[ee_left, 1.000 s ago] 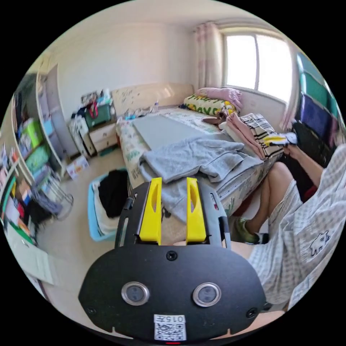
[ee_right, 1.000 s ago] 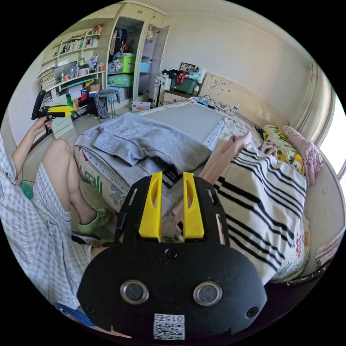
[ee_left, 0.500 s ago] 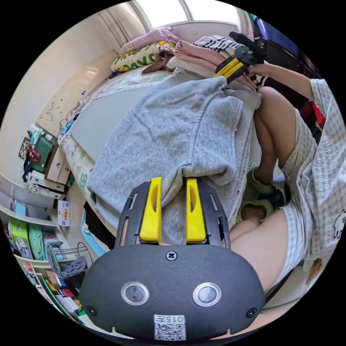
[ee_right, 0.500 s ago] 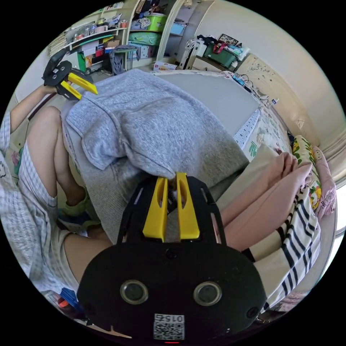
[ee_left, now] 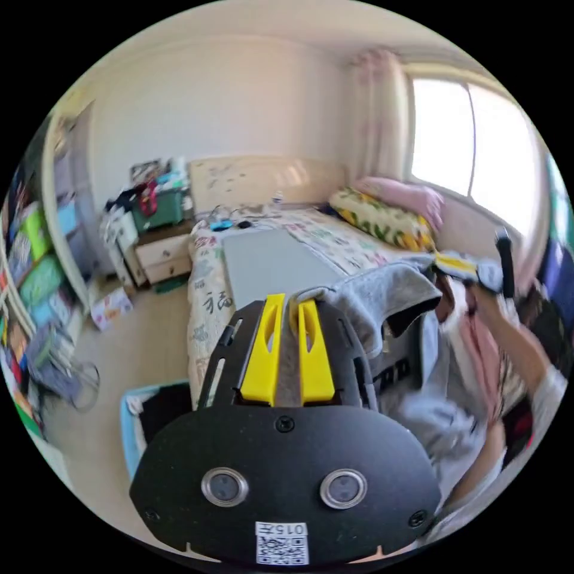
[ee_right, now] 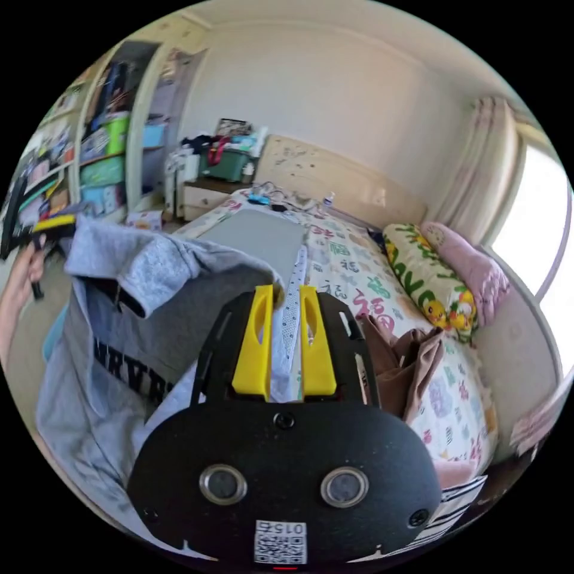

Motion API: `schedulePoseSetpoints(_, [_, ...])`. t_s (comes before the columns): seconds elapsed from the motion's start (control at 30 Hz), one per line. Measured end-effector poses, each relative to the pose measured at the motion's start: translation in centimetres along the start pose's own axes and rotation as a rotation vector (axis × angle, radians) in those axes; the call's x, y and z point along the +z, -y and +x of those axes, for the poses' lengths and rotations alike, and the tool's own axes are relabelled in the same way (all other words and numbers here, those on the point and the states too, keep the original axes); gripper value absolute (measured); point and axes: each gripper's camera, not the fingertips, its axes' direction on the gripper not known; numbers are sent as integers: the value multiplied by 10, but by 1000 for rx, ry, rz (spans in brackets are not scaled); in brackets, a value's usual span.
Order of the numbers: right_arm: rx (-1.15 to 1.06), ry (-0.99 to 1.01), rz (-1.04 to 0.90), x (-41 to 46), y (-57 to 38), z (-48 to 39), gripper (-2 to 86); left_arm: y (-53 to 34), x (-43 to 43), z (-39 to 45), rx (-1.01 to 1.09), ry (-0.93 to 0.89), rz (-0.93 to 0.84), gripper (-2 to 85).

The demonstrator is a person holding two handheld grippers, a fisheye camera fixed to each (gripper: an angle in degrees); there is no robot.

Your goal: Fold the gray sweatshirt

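The gray sweatshirt (ee_left: 388,293) hangs in the air over the near edge of the bed, its printed front facing me (ee_right: 131,365). My left gripper (ee_left: 288,302) is shut on one top edge of it, with gray cloth between the jaws. It shows at the left of the right gripper view (ee_right: 54,224), in a hand. My right gripper (ee_right: 286,293) has its jaws apart. The sweatshirt's other top edge lies against its left jaw tip, and the bed shows between the jaws. In the left gripper view the right gripper (ee_left: 457,263) is blurred at the sweatshirt's far corner.
The bed (ee_right: 359,281) carries a gray mat (ee_left: 269,263), pillows (ee_right: 430,269) by the window, a brown garment (ee_right: 406,359) and a striped one (ee_right: 460,508). A blue basket of clothes (ee_left: 134,412) stands on the floor. A nightstand (ee_left: 161,254) and shelves (ee_left: 36,257) line the left wall.
Both grippers rose and lifted the sweatshirt off the bed, so it hangs spread between them. The left jaws closed on it. The right jaws, narrow half a second ago, stand wider.
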Motion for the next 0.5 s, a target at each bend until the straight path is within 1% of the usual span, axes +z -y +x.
schedulePoseSetpoints(0.03, [41,70,0,8,-2,3,85,-1,5,-9,-77,-41,10,55])
schedulePoseSetpoints(0.07, [23,170,27,7,-19,2,89,-12,1,-10,-71,-125,41,62])
schedulePoseSetpoints(0.1, [4,219,40,5,-32,1,89,-20,-3,-8,-52,-163,48,65])
schedulePoseSetpoints(0.17, [-119,407,14,-1,-111,-4,91,-73,-21,4,52,-279,5,72])
schedulePoseSetpoints(0.2, [-149,446,-8,-1,-134,-4,91,-90,-27,8,89,-305,-8,74])
schedulePoseSetpoints(0.23, [-194,509,-63,0,-184,-1,93,-126,-38,15,157,-337,-50,76])
schedulePoseSetpoints(0.27, [-176,542,-132,6,-231,6,98,-161,-49,20,190,-334,-99,78])
schedulePoseSetpoints(0.3, [-159,558,-165,8,-254,11,101,-177,-55,21,202,-332,-121,78])
schedulePoseSetpoints(0.37, [-41,590,-245,17,-329,34,109,-230,-81,25,207,-343,-166,82])
schedulePoseSetpoints(0.43, [41,588,-246,22,-365,45,108,-253,-100,29,206,-371,-159,83])
schedulePoseSetpoints(0.5, [12,626,-271,31,-373,37,107,-260,-117,35,224,-403,-109,83])
